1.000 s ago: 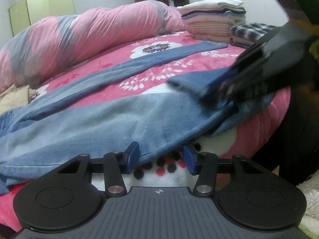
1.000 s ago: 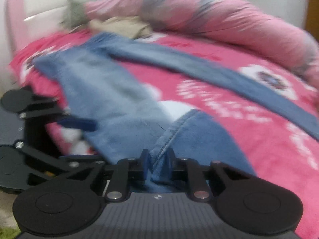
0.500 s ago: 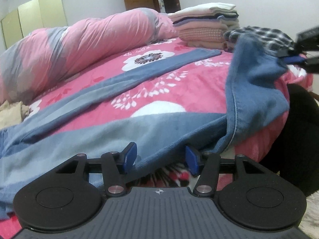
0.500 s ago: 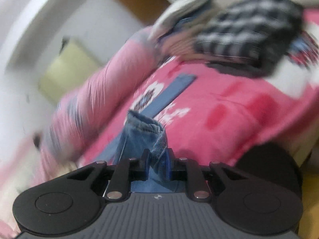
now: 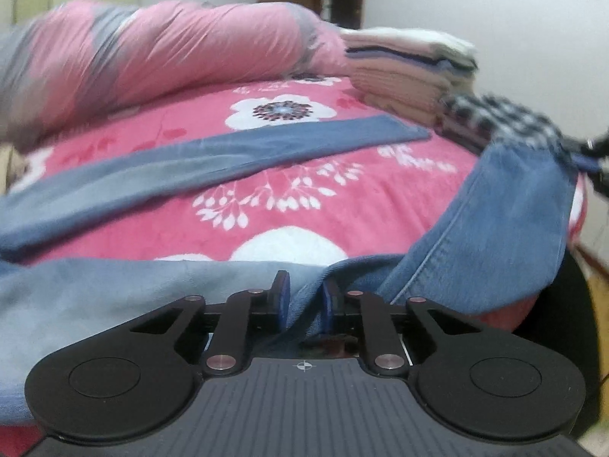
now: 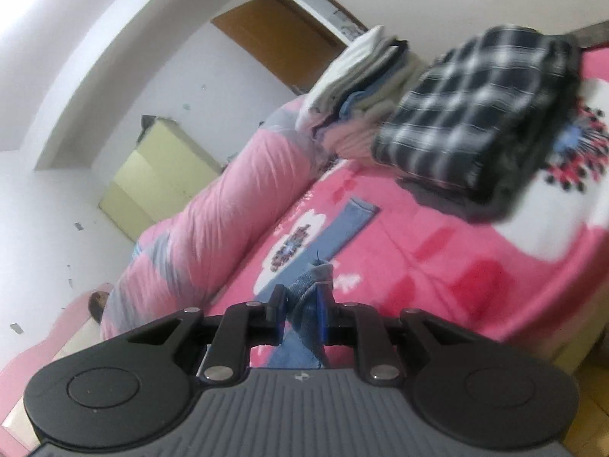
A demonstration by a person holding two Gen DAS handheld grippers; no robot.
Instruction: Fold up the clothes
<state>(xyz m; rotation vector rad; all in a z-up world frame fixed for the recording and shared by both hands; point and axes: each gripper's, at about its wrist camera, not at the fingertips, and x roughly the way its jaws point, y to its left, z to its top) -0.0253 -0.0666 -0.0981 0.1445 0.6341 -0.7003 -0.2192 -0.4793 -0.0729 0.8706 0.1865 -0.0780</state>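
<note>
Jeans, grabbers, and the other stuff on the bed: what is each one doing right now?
jeans: unfolded; one leg flat across the bed, the other leg's end lifted.
left tool: shut on jeans fabric near the bed's edge.
right tool: shut on jeans, holding the leg's hem up.
stack of clothes: folded, piled neatly.
checked garment: folded, lying beside the stack.
pink quilt: rolled up along the far side.

open pink bedspread [image 5: 342,186] mid-bed; rolled quilt [image 5: 171,64] and folded stack [image 5: 411,64] block the far side.
</note>
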